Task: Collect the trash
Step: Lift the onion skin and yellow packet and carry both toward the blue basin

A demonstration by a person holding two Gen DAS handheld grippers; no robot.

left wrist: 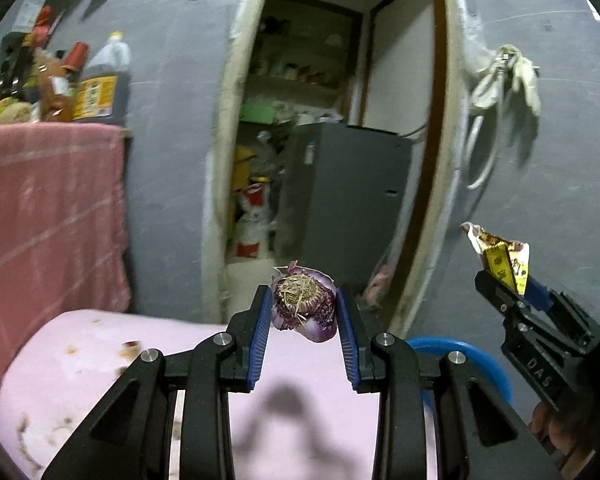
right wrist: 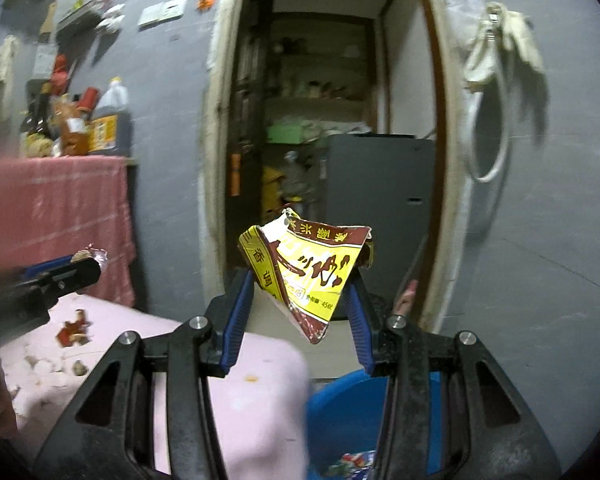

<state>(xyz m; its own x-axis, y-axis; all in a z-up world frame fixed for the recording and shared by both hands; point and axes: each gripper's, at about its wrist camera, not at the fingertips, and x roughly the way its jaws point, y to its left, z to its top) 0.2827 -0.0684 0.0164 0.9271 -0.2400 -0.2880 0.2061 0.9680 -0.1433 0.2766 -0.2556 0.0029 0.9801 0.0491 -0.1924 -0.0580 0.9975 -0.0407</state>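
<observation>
My left gripper [left wrist: 303,308] is shut on a purple onion scrap [left wrist: 305,305] with dry roots, held above the pink table [left wrist: 100,360]. My right gripper [right wrist: 300,292] is shut on a torn yellow and brown food packet [right wrist: 308,272], held above the edge of a blue bin [right wrist: 340,412]. The right gripper with its packet [left wrist: 500,258] also shows at the right of the left wrist view. The left gripper [right wrist: 80,268] with the onion scrap shows at the left of the right wrist view. More scraps [right wrist: 74,332] lie on the pink table.
The blue bin [left wrist: 460,354] sits low at the right of the table, with wrappers inside. A red cloth-covered shelf [left wrist: 48,208] holds bottles [left wrist: 100,84] at the left. An open doorway [left wrist: 332,160] lies ahead. A cloth and cord [left wrist: 504,80] hang on the grey wall.
</observation>
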